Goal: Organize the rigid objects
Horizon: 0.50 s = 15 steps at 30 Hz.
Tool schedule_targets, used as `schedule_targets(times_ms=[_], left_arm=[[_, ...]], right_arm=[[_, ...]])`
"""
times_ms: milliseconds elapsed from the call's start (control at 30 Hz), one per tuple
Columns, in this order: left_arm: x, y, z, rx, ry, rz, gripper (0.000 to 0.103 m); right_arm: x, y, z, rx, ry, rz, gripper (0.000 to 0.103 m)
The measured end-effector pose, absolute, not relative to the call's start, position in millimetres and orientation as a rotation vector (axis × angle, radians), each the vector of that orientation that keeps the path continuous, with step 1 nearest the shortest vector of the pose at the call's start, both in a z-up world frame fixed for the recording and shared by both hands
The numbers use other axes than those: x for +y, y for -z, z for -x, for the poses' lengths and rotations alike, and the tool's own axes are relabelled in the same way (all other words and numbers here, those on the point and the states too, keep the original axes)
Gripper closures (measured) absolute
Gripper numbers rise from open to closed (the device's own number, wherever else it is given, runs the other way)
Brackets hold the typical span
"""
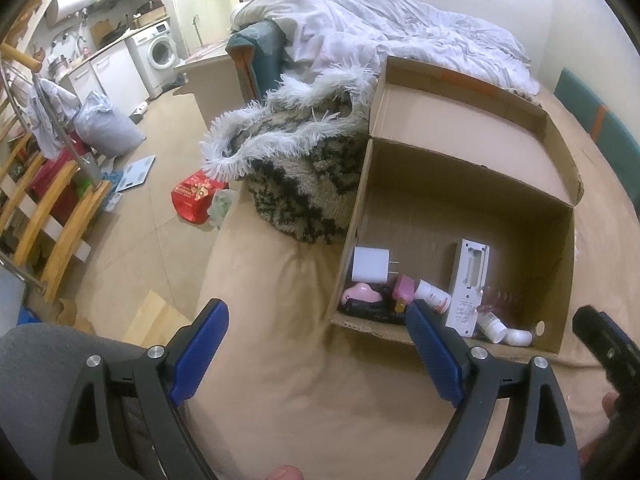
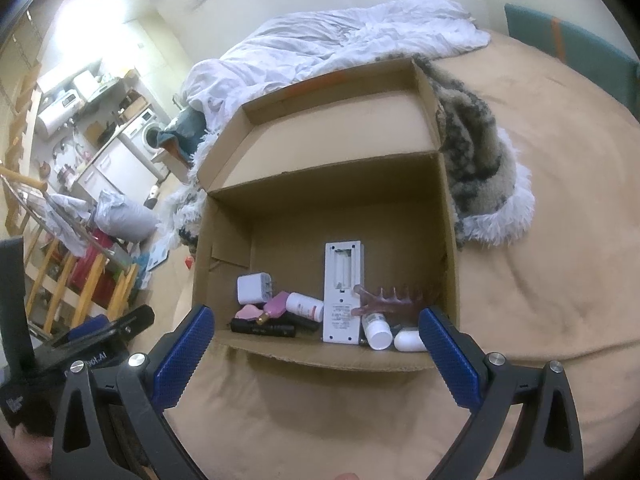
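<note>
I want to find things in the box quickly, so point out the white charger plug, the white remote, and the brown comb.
white charger plug (image 2: 251, 289), right wrist view, front face.
white remote (image 2: 341, 312), right wrist view, lower back panel.
brown comb (image 2: 390, 306), right wrist view, spine.

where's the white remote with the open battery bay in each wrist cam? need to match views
Left wrist: white remote stands lower right of centre, inside the cardboard box, just past the left gripper's right fingertip.
Right wrist: same remote sits near picture centre, between the right gripper's fingertips, leaning on the near wall.
Shared landmark: white charger plug, left of the remote in both.
</note>
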State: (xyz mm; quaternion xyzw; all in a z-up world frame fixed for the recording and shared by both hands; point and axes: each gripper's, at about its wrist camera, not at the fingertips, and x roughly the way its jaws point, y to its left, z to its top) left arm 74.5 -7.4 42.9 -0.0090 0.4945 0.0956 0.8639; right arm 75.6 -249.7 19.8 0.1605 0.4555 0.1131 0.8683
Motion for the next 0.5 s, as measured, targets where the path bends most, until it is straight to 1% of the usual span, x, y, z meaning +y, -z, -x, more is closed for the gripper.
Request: schedule_targets(times_ms=[167, 500], left_arm=[[-12.2, -38.8, -76.4, 1.052, -0.194, -0.013, 0.014], [-13.6, -35.8, -81.7, 1.05, -0.208, -0.042, 0.014]], right_arm=[[-258.4, -21.3, -75.9, 0.96, -0.246, -0.385, 0.0], [-253.2, -18.9, -78.9, 0.992, -0.272, -0.374, 0.0]])
